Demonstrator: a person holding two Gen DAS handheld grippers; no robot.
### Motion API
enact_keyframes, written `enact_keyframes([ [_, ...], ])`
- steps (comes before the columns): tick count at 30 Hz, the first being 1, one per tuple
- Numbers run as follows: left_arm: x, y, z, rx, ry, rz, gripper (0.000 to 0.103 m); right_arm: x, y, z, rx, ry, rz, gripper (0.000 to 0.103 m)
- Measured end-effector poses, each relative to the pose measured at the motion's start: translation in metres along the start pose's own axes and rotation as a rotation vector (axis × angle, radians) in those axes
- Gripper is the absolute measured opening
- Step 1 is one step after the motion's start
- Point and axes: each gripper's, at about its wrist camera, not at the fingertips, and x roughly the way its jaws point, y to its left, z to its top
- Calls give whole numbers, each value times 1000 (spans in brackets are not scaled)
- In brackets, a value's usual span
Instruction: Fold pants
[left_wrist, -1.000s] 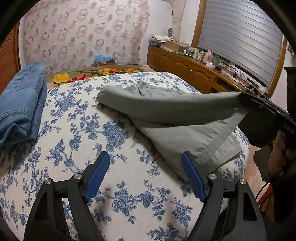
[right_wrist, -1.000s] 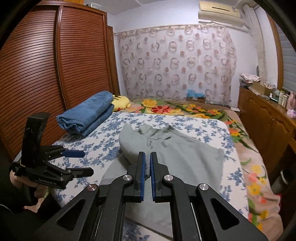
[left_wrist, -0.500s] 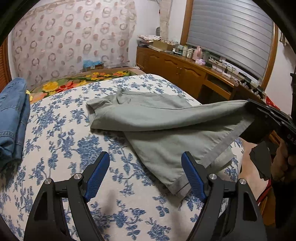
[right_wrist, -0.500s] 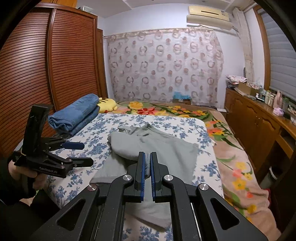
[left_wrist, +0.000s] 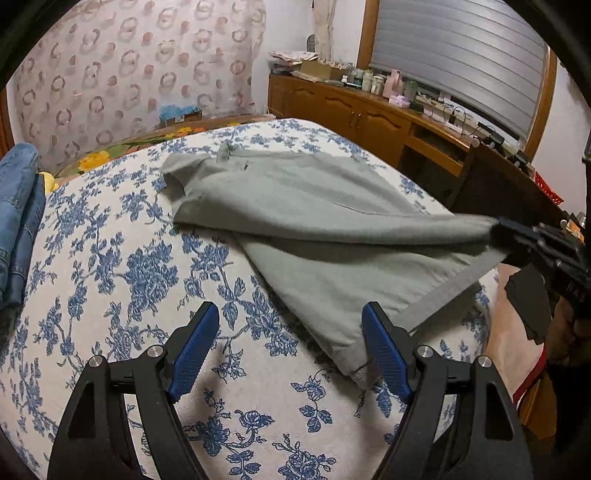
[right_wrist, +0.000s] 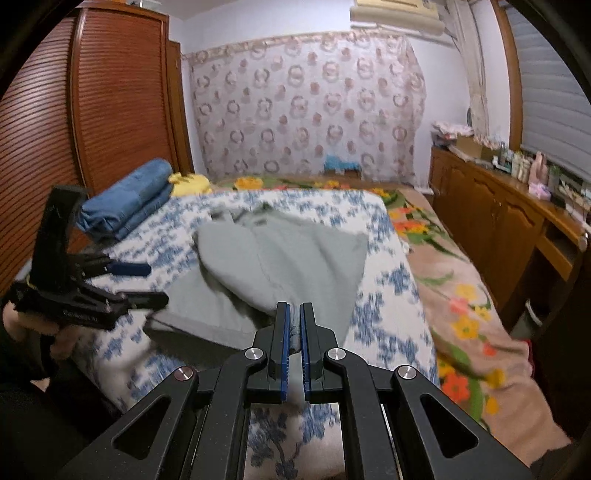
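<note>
Grey-green pants (left_wrist: 314, 206) lie spread on the blue-flowered bed cover (left_wrist: 122, 266). One leg is lifted and stretched toward the right. My right gripper (right_wrist: 293, 321) is shut on the end of that leg; it also shows at the right edge of the left wrist view (left_wrist: 517, 232). The other leg lies flat, its hem near the bed's front edge. My left gripper (left_wrist: 291, 343) hovers open over the cover, its right pad beside that hem, nothing between its fingers. From the right wrist view the pants (right_wrist: 280, 254) drape up to my jaws, and the left gripper (right_wrist: 144, 284) stands open at the left.
Folded blue jeans (right_wrist: 129, 203) lie at the bed's far left with a yellow plush toy (right_wrist: 188, 182) beside them. A wooden sideboard (left_wrist: 369, 114) with bottles runs along the right wall. A flowered blanket (right_wrist: 454, 295) covers the bed's right side. A louvred wardrobe (right_wrist: 92, 96) stands on the left.
The left gripper has shifted right toward the flat leg's hem. The right gripper has pulled its held leg lower and further out, stretching it.
</note>
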Motion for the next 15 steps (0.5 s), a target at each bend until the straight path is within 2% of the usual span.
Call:
enact_keyframes([
  [8, 9, -1, -10, 7, 30, 18, 80, 19, -8, -6, 41, 94, 3, 5],
  [15, 10, 4, -13, -10, 26, 10, 80, 21, -14, 1, 48, 104, -4, 7],
])
